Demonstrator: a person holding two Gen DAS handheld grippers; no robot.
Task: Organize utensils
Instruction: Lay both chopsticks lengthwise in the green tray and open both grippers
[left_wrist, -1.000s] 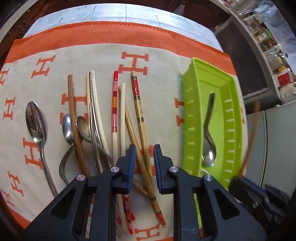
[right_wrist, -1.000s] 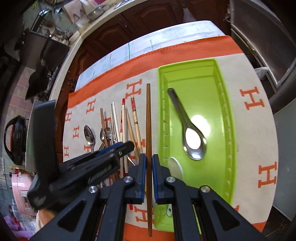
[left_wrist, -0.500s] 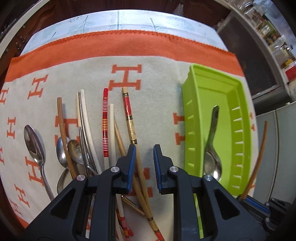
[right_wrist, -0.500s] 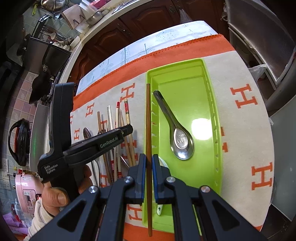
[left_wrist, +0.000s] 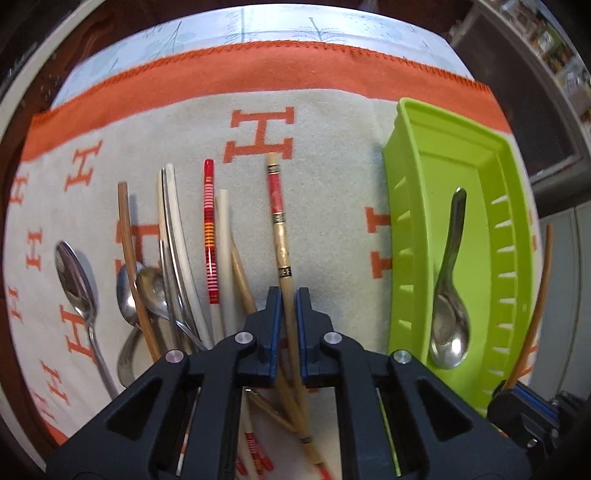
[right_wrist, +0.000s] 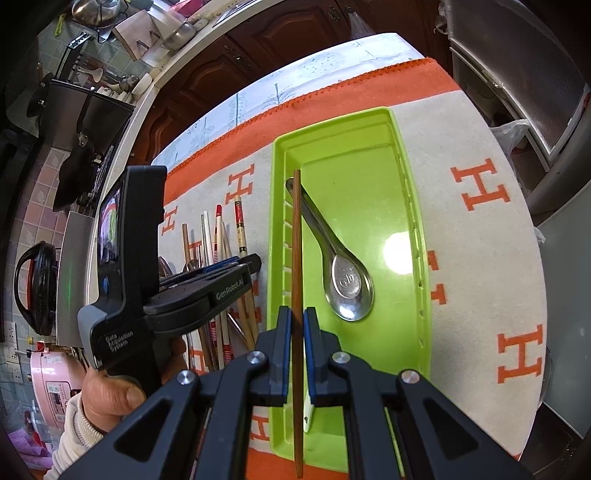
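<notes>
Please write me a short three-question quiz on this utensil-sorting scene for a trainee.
1. True or false: the right gripper is shut on a dark brown chopstick above the green tray.
2. Which utensil lies inside the green tray? A) a fork B) a metal soup spoon C) a knife
3. Fill in: the left gripper has just been closing, and now grips a ____ chopstick.

Key
1. True; its jaws pinch the stick, which runs over the tray's left side.
2. B; the metal soup spoon rests on the tray floor, bowl toward the camera.
3. Bamboo; the bamboo chopstick has a red, banded top end and lay with the loose utensils on the cloth.
</notes>
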